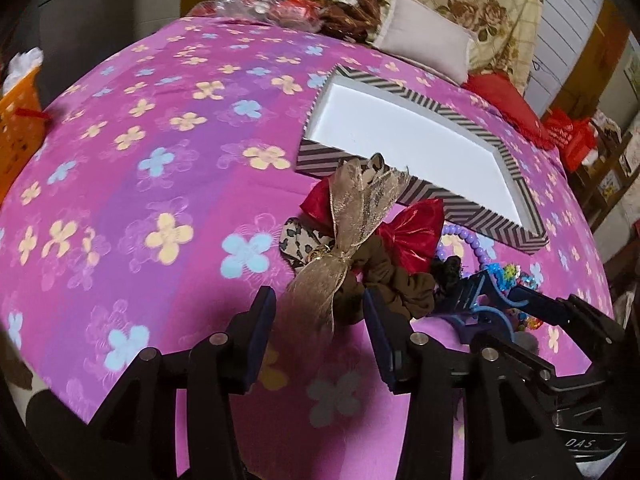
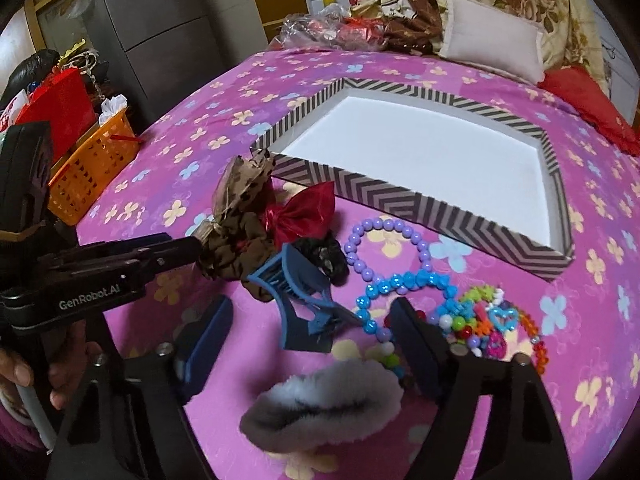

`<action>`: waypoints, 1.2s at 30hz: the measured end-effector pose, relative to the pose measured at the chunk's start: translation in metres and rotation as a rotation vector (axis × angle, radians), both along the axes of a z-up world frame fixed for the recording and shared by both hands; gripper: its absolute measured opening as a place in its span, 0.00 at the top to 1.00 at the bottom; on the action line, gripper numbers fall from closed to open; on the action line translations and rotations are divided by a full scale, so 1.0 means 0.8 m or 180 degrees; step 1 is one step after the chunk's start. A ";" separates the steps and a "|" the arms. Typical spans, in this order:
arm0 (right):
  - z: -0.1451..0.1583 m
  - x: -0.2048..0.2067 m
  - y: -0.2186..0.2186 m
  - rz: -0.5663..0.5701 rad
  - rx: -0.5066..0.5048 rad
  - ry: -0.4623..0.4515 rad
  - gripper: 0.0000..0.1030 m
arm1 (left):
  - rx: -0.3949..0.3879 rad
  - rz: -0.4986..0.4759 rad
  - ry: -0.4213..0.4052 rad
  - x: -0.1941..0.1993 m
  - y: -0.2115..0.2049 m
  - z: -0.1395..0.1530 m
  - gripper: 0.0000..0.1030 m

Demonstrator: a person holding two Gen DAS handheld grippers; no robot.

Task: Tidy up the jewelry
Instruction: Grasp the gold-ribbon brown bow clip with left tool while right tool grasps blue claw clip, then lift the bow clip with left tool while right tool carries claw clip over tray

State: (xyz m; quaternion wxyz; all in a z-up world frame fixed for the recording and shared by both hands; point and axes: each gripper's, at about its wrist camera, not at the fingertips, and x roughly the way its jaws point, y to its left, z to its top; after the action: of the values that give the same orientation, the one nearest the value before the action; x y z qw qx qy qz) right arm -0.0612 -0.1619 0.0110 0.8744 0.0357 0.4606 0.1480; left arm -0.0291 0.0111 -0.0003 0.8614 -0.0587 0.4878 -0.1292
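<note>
A pile of hair accessories and bead jewelry lies on the pink flowered bedspread (image 1: 160, 160) in front of a striped tray (image 2: 400, 196) with a bare white floor. My left gripper (image 1: 320, 320) is open, and the tail of a gold ribbon bow (image 1: 352, 216) hangs between its pads without touching them. Behind it lie a red bow (image 1: 412, 236), a leopard scrunchie (image 1: 296, 240) and a brown scrunchie (image 1: 400, 284). My right gripper (image 2: 312, 332) is open around a blue claw clip (image 2: 304, 300), above a grey fluffy pompom (image 2: 320, 400). Purple beads (image 2: 384, 226), blue beads (image 2: 400, 280) and mixed bright beads (image 2: 488, 320) lie to the right.
An orange basket (image 2: 92, 168) stands at the bed's left edge. A pale pillow (image 2: 492, 40), a red cloth (image 2: 580, 96) and plastic bags (image 2: 320, 28) lie beyond the tray. A person's hand (image 2: 16, 368) holds the left gripper (image 2: 192, 246).
</note>
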 end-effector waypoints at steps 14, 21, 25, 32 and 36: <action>-0.017 0.014 -0.008 0.0082 0.0228 0.0081 0.61 | -0.0192 -0.0133 0.0088 0.024 -0.014 -0.023 0.73; -0.016 0.015 -0.014 0.0077 0.0391 0.0091 0.65 | -0.0263 -0.0147 -0.0024 0.019 -0.011 -0.011 0.81; -0.003 0.014 -0.015 0.0079 0.0423 0.0034 0.65 | -0.0337 -0.0212 -0.0169 0.009 -0.003 0.016 0.81; 0.016 0.013 -0.014 0.0080 0.0470 -0.0056 0.65 | -0.0372 -0.0197 -0.0340 0.004 0.007 0.055 0.81; 0.029 0.020 -0.018 0.0052 0.0485 -0.0133 0.66 | -0.0350 -0.0185 -0.0437 0.010 0.009 0.072 0.81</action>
State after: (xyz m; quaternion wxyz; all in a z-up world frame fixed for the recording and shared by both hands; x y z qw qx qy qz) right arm -0.0448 -0.1764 0.0341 0.8774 0.0953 0.4299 0.1904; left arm -0.0208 0.0183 0.0570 0.8842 -0.0827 0.4212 -0.1844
